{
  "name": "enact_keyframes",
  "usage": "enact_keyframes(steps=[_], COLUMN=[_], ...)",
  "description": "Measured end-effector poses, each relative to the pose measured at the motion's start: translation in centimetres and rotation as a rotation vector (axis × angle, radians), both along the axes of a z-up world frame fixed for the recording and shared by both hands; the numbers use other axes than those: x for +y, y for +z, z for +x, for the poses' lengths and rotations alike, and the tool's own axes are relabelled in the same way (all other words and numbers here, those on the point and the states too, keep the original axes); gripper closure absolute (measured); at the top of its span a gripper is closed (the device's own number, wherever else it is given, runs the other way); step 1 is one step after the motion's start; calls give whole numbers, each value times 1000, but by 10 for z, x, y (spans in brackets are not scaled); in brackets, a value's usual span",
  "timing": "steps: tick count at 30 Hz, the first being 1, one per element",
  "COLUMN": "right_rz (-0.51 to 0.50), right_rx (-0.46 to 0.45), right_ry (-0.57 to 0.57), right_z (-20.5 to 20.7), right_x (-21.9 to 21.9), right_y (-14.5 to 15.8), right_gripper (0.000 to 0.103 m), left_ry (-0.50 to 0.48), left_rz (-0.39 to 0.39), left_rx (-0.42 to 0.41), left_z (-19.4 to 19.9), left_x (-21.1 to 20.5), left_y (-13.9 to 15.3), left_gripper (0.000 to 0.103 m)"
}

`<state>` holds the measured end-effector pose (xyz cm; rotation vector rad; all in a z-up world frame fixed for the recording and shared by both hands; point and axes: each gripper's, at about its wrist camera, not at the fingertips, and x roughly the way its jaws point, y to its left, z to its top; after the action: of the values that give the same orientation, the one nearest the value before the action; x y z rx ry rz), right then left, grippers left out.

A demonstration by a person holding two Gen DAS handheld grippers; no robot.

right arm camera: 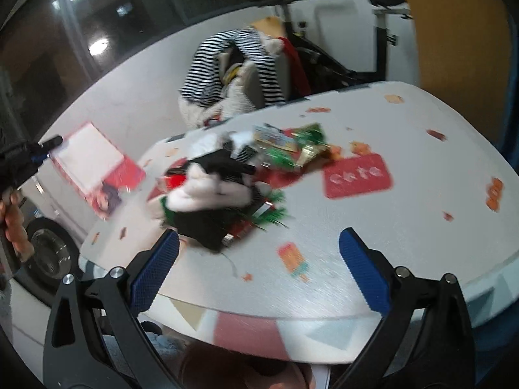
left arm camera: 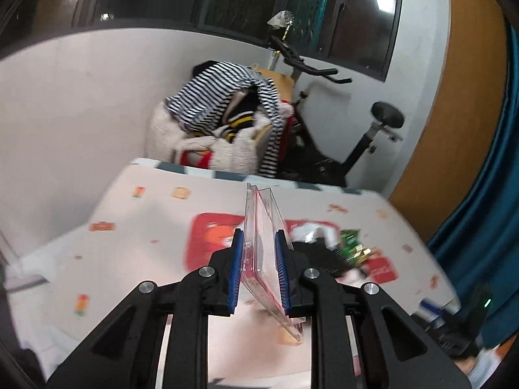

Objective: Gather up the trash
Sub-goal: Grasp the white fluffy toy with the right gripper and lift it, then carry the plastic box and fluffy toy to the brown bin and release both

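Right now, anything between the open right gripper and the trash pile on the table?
Nothing visible. The right gripper stands open over bare tablecloth, and the trash pile lies just ahead of it, nearer its left finger. The left gripper, shut on the clear plastic case, is held off to the left, clear of that path.

black-and-white striped shirt [left arm camera: 223, 94], blue pads [right arm camera: 152, 272]

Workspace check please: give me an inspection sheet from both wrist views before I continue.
Surface: round table, printed cloth.
Job's things: clear plastic package lifted off the table; trash pile of wrappers mid-table.
Clutter: nothing seen beyond the pile.
Grippers: left gripper shut on the package; right gripper open, empty, short of the pile.
Cables: nothing seen.
Surroundings: exercise bike, striped clothing, dark windows.
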<state>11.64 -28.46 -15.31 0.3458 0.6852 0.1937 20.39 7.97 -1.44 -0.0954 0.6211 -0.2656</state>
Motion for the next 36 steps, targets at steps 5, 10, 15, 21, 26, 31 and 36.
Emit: enact_keyframes(steps=[5,10,15,21,26,31,36], right_rz=[-37,-40,-101,-102,-76,-59,-71], right_rx=[-41,-22,38,106,123,129,62], right_ry=[71,85,77,78,95,57,60], right_z=[26,61,95,108,86,60,26], right_x=[34,59,80,86,72,49,35], right_y=[0,-7,-15,-19,-14,-13,-1], right_gripper=[15,25,45,71,71,71,71], left_ry=[45,28,4,-14,-39,-73,-120], left_rz=[87,152,137,94,38,44,73], left_rx=[-4,6,28,62,78,76,68], left_z=[-12,-18,-19,-22,-32,-49,-72], left_x=[16,16,15,13,12,-1,-19], left_y=[-23,-49,-58,-61,-58,-54,-48], left_gripper=[84,84,84,84,84,84,84])
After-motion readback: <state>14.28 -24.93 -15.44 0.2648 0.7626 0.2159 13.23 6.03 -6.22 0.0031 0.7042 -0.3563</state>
